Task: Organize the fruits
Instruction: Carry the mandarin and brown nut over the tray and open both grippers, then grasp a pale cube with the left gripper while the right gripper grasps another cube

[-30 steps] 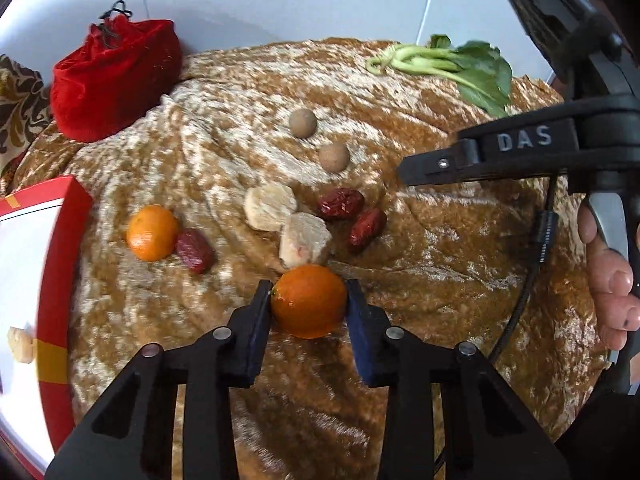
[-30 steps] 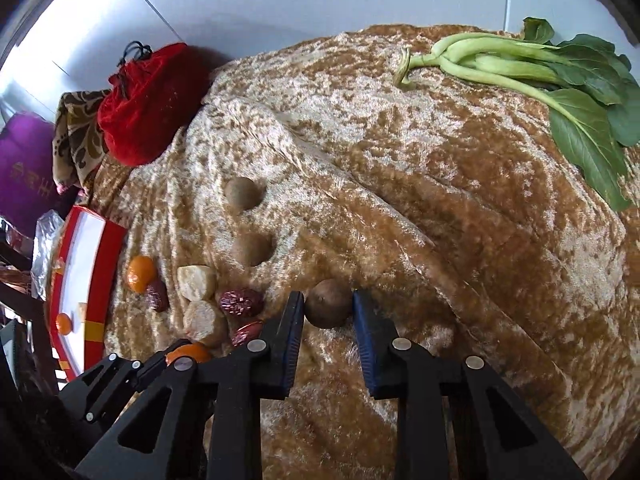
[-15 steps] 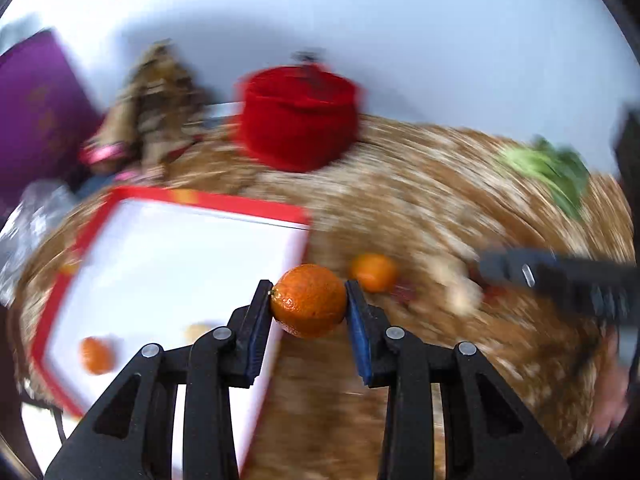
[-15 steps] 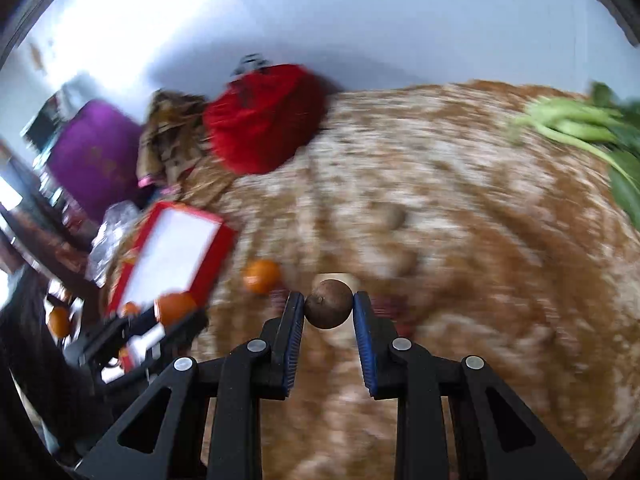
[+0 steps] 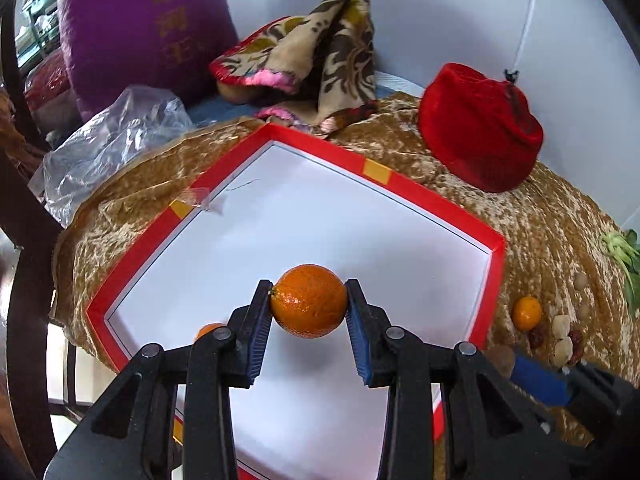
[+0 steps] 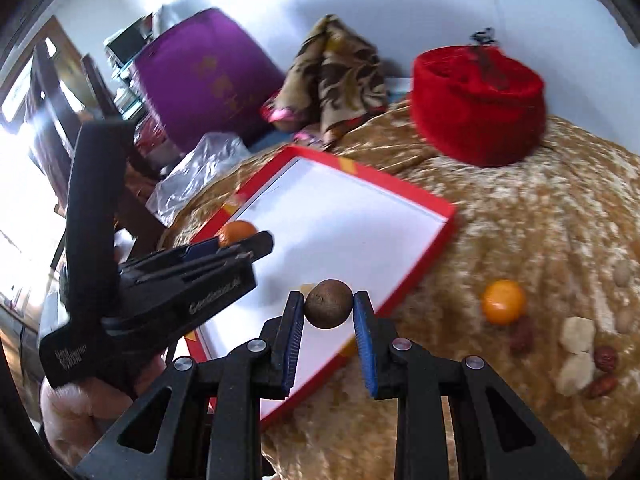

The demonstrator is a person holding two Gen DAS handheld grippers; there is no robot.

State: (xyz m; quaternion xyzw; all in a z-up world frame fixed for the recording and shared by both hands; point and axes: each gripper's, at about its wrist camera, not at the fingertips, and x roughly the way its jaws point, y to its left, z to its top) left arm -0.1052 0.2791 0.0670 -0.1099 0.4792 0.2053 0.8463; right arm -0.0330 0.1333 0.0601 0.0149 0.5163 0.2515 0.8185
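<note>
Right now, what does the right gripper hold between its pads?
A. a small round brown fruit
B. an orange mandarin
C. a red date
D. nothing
A: the right gripper is shut on a small round brown fruit, poised over the near edge of the red-rimmed box; the orange mandarin is in the left gripper.

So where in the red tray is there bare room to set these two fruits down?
Most of the red tray floor is bare, from the far corner to the right wall. A small orange lies by the near left wall. Outside, the cloth past the right wall is crowded: loose orange, dates, pale chunks.
</note>
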